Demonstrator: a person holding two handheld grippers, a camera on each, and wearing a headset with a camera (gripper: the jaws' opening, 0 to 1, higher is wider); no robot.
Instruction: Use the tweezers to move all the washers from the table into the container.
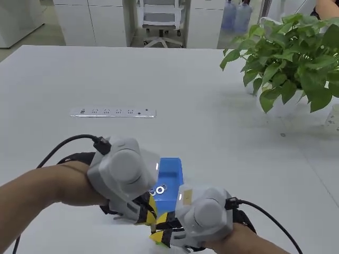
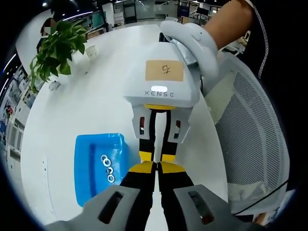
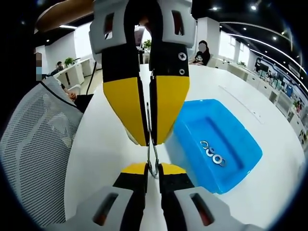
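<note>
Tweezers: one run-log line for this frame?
left gripper: shut on tweezers | right gripper: shut on tweezers | jaws: tip to tip | washers: in blue container

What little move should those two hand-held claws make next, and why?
Probably the left gripper should let go, leaving the thin metal tweezers to the right gripper: both pairs of jaws seem shut on them, tip to tip, beside the blue plastic tray where the silver ring washers lie.
</note>
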